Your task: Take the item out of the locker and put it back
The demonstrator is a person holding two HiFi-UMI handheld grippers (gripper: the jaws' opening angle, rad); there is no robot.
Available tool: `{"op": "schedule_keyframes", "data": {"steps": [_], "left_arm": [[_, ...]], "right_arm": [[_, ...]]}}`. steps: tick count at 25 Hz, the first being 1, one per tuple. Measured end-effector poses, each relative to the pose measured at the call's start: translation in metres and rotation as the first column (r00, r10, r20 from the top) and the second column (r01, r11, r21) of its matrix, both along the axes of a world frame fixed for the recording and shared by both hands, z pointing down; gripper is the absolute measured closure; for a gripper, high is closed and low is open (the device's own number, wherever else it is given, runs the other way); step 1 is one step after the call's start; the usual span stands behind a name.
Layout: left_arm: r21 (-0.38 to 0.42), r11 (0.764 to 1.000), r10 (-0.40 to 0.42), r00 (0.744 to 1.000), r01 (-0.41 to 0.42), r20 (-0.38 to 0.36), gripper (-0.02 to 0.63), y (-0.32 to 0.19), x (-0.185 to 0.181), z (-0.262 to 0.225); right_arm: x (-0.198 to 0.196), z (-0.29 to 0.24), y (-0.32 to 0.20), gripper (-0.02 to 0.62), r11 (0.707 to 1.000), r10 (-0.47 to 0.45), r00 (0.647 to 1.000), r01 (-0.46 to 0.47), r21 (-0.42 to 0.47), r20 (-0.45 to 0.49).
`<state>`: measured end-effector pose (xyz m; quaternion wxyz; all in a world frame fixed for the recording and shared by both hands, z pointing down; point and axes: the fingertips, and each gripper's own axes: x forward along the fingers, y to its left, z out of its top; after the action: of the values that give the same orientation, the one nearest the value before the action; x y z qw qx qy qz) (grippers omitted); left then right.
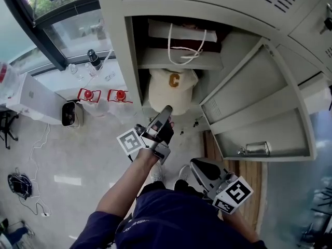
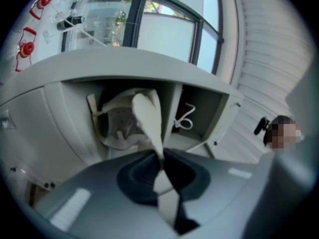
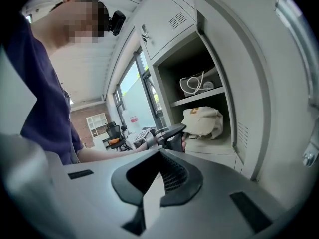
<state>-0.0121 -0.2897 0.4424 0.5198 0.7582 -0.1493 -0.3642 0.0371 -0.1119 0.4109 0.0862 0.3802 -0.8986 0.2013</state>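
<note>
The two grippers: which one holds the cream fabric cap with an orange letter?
The left gripper: its jaws pinch the brim of the cream cap. The right gripper hangs apart, shut on nothing.

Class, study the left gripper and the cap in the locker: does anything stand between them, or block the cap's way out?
Nothing visible does. The left gripper is shut on the brim of the cap, and the locker door stands wide open to the right, leaving the opening free.
</note>
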Motion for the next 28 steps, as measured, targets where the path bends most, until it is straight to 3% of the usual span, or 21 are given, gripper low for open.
{"op": "schedule_keyframes", "data": {"steps": [7, 28], "left_arm": [[-0.047, 0.998, -0.046, 0.999, 0.046, -0.004, 0.586, -0.036, 0.011, 0.015], [-0.269, 0.956, -0.111, 0.993, 0.118, 0.040, 0.586, -0.088, 0.025, 0.054]], "right_arm": [[-0.007, 0.007, -0.002, 0.589, 0.997, -0.066, 0.998, 0.066, -0.033, 0.005], [0.011, 0.019, -0.009, 0.591, 0.995, -0.056, 0.998, 0.059, -0.084, 0.035]]}}
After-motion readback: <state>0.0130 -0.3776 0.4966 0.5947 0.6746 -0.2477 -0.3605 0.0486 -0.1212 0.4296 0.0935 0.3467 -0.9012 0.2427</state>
